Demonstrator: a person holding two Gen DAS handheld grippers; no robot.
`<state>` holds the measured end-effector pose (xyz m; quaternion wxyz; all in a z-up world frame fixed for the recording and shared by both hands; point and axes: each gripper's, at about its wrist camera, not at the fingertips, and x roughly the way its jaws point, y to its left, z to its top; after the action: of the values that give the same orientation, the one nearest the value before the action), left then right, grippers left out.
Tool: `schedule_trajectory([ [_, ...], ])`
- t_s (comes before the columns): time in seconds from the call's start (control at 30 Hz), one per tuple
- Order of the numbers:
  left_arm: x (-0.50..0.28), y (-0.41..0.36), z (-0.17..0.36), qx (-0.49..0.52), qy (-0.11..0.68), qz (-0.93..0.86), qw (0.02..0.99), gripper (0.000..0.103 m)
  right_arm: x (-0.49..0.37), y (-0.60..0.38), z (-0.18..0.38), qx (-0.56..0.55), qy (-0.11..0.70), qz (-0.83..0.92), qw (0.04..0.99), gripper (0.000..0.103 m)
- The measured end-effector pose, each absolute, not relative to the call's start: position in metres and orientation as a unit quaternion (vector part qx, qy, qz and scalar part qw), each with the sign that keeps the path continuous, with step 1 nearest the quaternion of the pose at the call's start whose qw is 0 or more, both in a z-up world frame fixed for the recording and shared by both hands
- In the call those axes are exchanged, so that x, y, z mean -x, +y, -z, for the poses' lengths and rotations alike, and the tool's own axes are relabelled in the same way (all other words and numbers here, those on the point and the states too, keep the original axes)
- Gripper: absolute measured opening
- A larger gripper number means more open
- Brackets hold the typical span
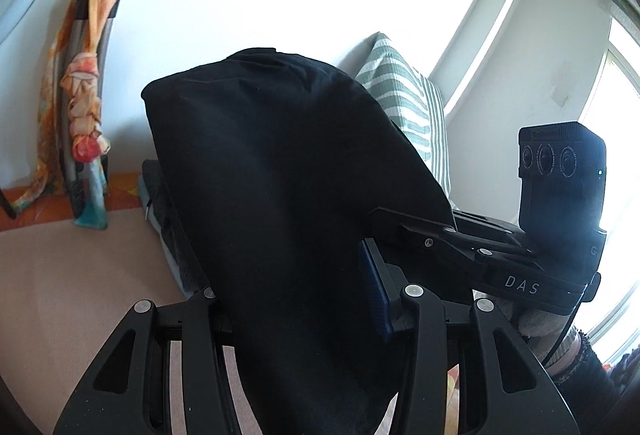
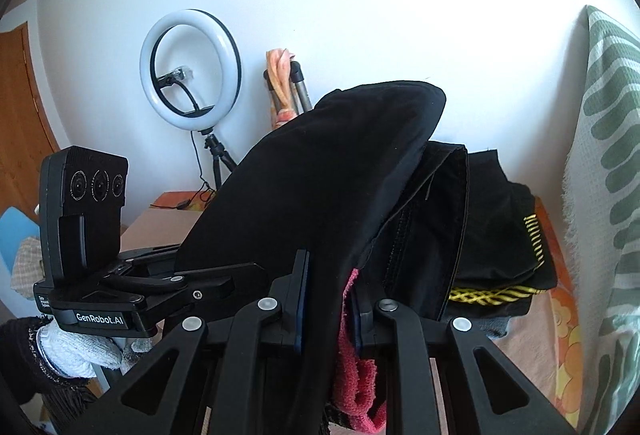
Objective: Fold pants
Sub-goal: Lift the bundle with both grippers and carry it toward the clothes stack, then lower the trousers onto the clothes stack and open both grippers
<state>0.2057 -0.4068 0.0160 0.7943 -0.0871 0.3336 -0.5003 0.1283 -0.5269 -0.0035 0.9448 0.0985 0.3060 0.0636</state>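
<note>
black cloth fills the foreground on both sides: the left gripper point(image 1: 296, 299) has its jaws clamped on a thick bunch of the black fabric pants point(image 1: 280, 163), the cloth rising between the blue-padded fingers point(image 1: 374, 287) and bulging up in a big dark hump. over on the other camera, the right gripper point(image 2: 328, 299) is closed tight on another part of the same pants point(image 2: 320, 171), with a strip of pink terry cloth point(image 2: 354, 363) pinched in beside the black fabric and hanging down below the jaws. both grippers sit side by side, each visible in the other's view, each held by a hand in a white knitted glove point(image 2: 80, 349). so the pants are up off the surface, held at two points, draped over both sets of fingers. beyond the pants, a stack of folded dark garments with yellow braided trim point(image 2: 496, 275) lies on the beige bed surface point(image 1: 80, 275). right of the pants stands a green-and-white striped pillow point(image 1: 408, 95) against the white wall. left of the pants, an orange floral scarf point(image 1: 86, 103) hangs over a grey tripod, and a lit white ring light on a small stand point(image 2: 190, 65) glows further left.
</note>
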Motion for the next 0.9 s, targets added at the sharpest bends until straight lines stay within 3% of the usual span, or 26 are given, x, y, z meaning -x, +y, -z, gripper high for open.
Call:
schedule_trajectory([
  [0.4,-0.258,-0.462,-0.030,0.091,0.282,0.479,0.827,0.044,-0.194,-0.589,-0.019,-0.071,0.269,-0.048,0.959,0.015],
  [0.5,-0.277,-0.479,-0.023,0.092,0.301,0.484,0.816,0.044,-0.214,-0.608,-0.019,-0.081,0.256,-0.051,0.962,0.015],
  [0.7,-0.297,-0.514,0.019,0.064,0.366,0.476,0.797,0.044,-0.230,-0.666,0.037,-0.163,0.297,-0.046,0.940,0.016],
  [0.9,-0.297,-0.521,0.047,0.046,0.393,0.456,0.797,0.044,-0.228,-0.698,0.090,-0.208,0.339,-0.001,0.918,0.028],
])
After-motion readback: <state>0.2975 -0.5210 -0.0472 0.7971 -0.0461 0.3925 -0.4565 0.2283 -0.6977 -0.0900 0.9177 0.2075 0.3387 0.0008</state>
